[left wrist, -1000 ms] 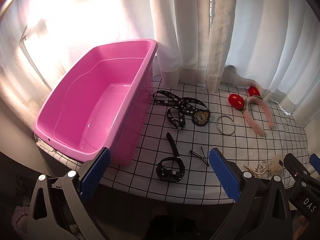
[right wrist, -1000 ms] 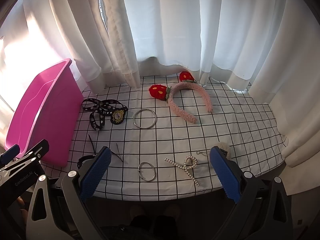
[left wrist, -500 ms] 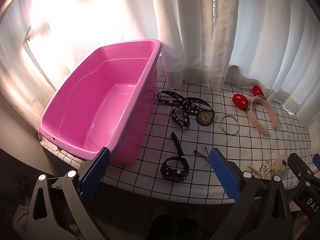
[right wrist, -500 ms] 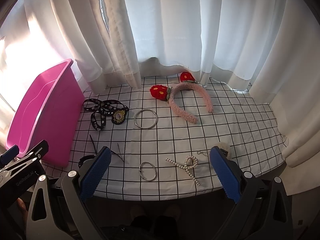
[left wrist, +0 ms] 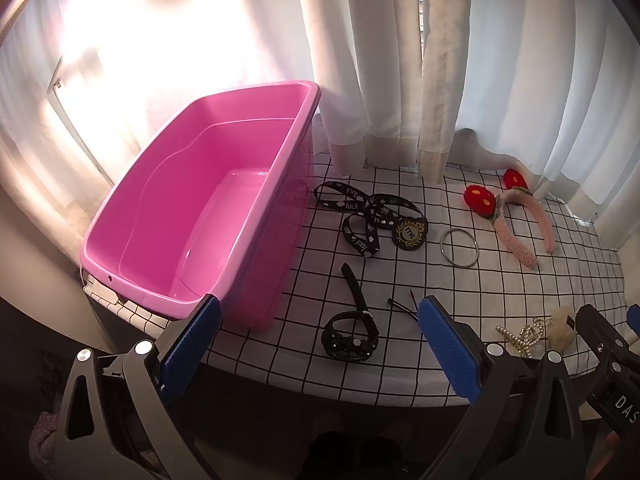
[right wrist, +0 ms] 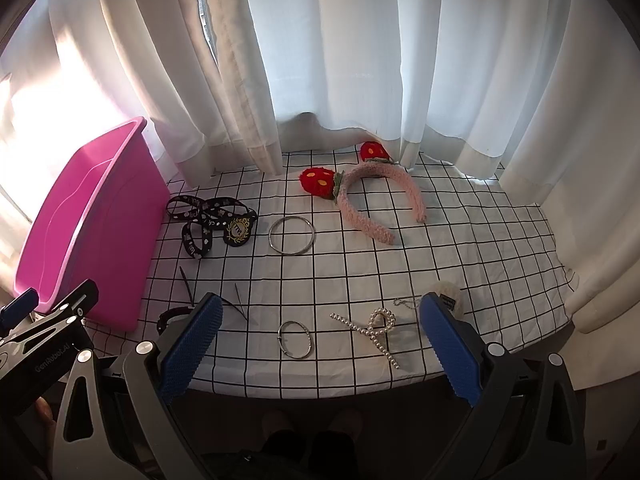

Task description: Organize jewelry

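An empty pink tub stands at the table's left. On the checked cloth lie a black ribbon with a badge, a large metal ring, a pink strawberry headband, a black strap choker, black hairpins, a small ring, a pearl hair clip and a fluffy pompom. My left gripper and right gripper are open and empty, before the table's front edge.
White curtains hang along the back and right of the table. The checked tablecloth ends at a rounded front edge. The left gripper shows at the right wrist view's lower left.
Both grippers have drawn slightly back and up; the table items sit a little farther away in view. Nothing on the table has moved.
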